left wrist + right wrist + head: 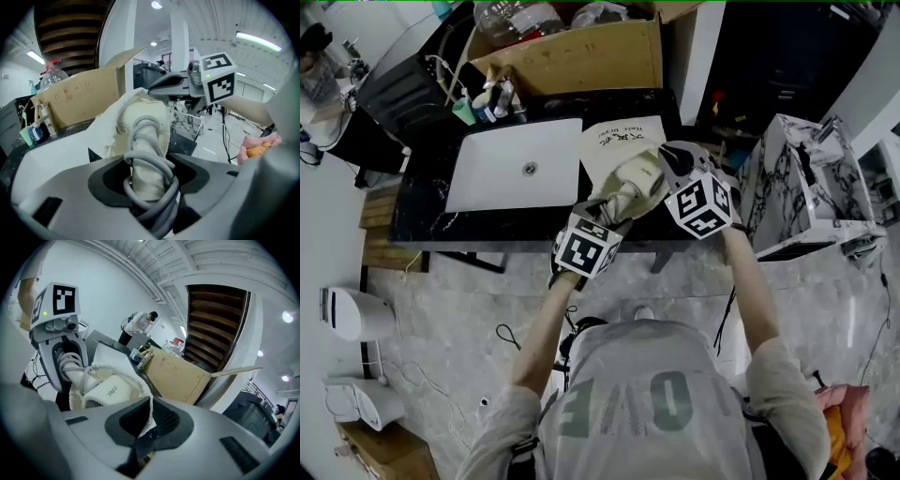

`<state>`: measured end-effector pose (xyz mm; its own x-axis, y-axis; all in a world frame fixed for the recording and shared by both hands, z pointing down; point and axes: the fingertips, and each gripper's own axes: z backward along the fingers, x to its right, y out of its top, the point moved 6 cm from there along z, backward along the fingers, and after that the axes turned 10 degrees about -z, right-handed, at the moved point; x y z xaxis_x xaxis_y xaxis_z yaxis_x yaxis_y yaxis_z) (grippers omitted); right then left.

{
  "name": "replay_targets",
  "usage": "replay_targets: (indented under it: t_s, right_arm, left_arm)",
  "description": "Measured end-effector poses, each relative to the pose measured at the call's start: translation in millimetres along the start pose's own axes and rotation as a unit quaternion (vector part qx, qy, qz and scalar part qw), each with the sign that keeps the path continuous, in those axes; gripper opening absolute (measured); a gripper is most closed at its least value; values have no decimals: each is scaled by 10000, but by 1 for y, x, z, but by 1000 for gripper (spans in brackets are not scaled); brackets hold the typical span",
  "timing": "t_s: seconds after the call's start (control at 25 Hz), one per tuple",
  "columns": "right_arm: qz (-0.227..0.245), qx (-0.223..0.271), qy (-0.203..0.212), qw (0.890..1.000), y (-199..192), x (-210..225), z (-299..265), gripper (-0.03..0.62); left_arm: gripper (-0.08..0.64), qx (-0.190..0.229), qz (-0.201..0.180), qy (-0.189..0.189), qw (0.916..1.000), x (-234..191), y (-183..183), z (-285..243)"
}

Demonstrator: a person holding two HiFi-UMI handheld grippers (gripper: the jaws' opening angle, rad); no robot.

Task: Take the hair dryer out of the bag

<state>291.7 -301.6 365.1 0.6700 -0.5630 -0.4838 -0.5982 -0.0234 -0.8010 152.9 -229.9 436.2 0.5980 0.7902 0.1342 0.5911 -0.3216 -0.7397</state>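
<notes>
Clamping the dryer [110, 392] by its handle with my left gripper [149, 180]: the fingers stand wide but pressed on it, with the grey cord [146, 154] wound round the handle between them.

And your right?

My right gripper [146, 423] is pinched nearly shut on the edge of the bag [105, 359]. A fold of its white cloth runs down between the fingers.

Where is the dryer, in or out?

Part of each. The handle and cord stick out towards my left gripper, while the cream body sits in the bag's open mouth with the cloth rim bunched around it. How deep the far end goes I cannot tell.

Is it resting on anything?

No. In the head view I hold both up in the air between the two grippers, over the front edge of the black counter [422, 216]. My left gripper is nearer my body and the right one is further out and to the right.

What lies under it?

A sheet of paper [619, 141] with writing on it, just right of the white sink [487, 164]. A cardboard box [581, 56] stands behind the sink, at the back of the counter.

Do the grippers touch?

No, they face each other across the bundle and stay apart.
</notes>
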Motion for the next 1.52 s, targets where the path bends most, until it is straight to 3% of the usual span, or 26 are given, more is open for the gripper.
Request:
replay_targets:
  t_s: [0.44, 0.8, 1.04, 1.2, 1.52]
  right_arm:
    - [-4, -58, 8, 10000, 4, -9, -2, 44]
    - [7, -202, 39, 9998, 0, -8, -4, 44]
    - [59, -216, 50, 9997, -3, -14, -1, 44]
    - [162, -234, 102, 9995, -11, -26, 10, 44]
    - [435, -609, 346, 9966, -48, -68, 30, 44]
  left_arm:
    - [276, 740, 630, -535, 9938, 42, -23, 41]
    - [276, 1110, 1039, -614, 9865, 57, -47, 76]
    - [276, 1688, 1292, -71, 9771, 27, -29, 107]
    - [276, 1905, 931, 909, 9730, -14, -5, 120]
    - [276, 2855, 1237, 1983, 9294, -69, 46, 142]
